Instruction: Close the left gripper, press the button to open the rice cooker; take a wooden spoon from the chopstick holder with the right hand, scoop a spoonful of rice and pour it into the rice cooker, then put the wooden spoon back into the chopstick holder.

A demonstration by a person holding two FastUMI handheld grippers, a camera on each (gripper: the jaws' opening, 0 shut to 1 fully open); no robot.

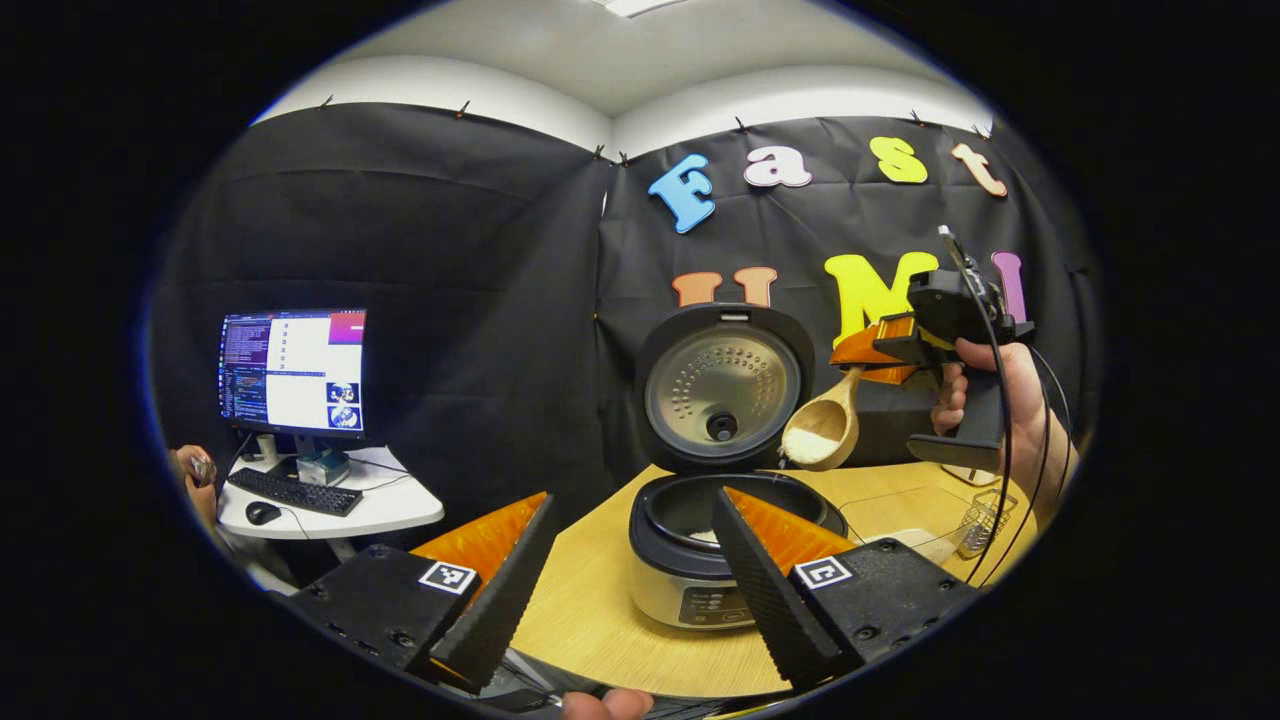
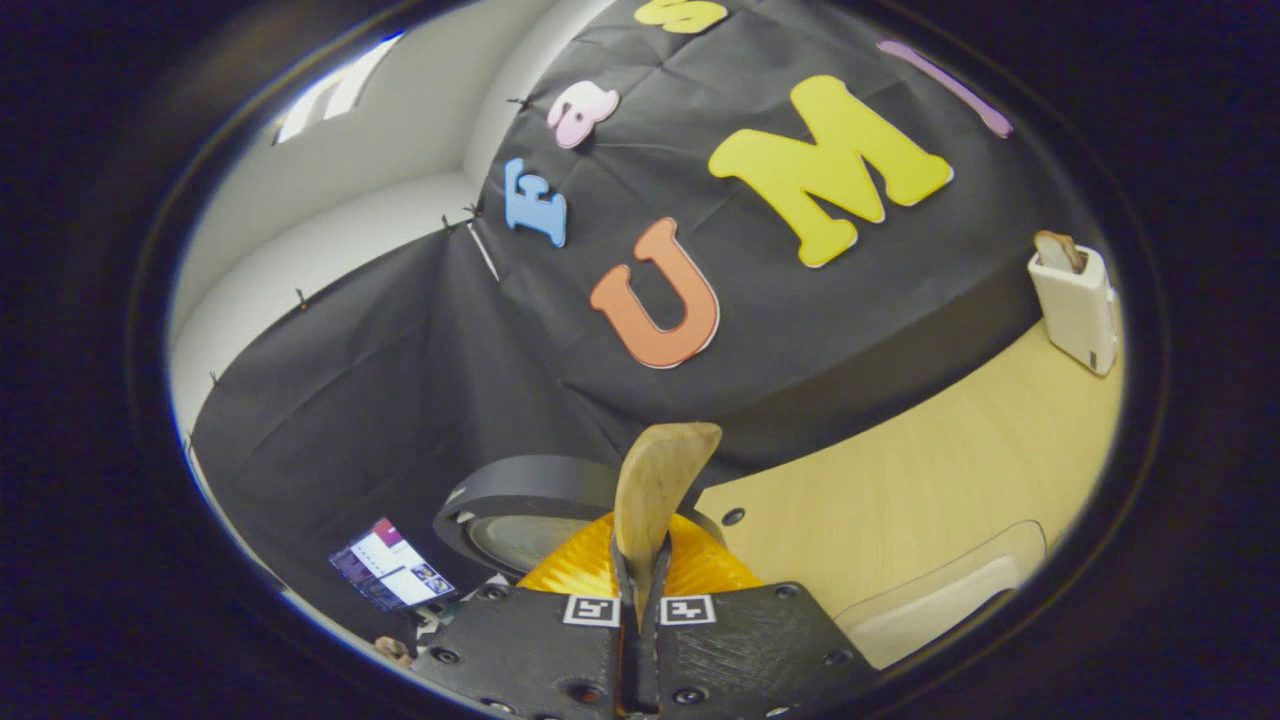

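Observation:
The rice cooker (image 1: 690,585) stands open on the wooden table, its lid (image 1: 722,390) raised upright. My left gripper (image 1: 633,495) hovers open just in front of it, nothing between its fingers. A hand holds my right gripper (image 1: 860,352) high to the right of the lid, shut on the handle of a wooden spoon (image 1: 822,430). The spoon's bowl hangs tilted with white rice in it, above the pot's right rim. In the right gripper view the right gripper (image 2: 640,575) clamps the spoon (image 2: 660,480), with the cooker lid (image 2: 530,510) just beyond.
A clear rice container (image 1: 900,525) and a wire mesh holder (image 1: 985,520) sit right of the cooker. A white holder (image 2: 1075,300) with a wooden piece in it stands by the wall. A monitor (image 1: 295,370), keyboard and mouse rest on a white desk at left.

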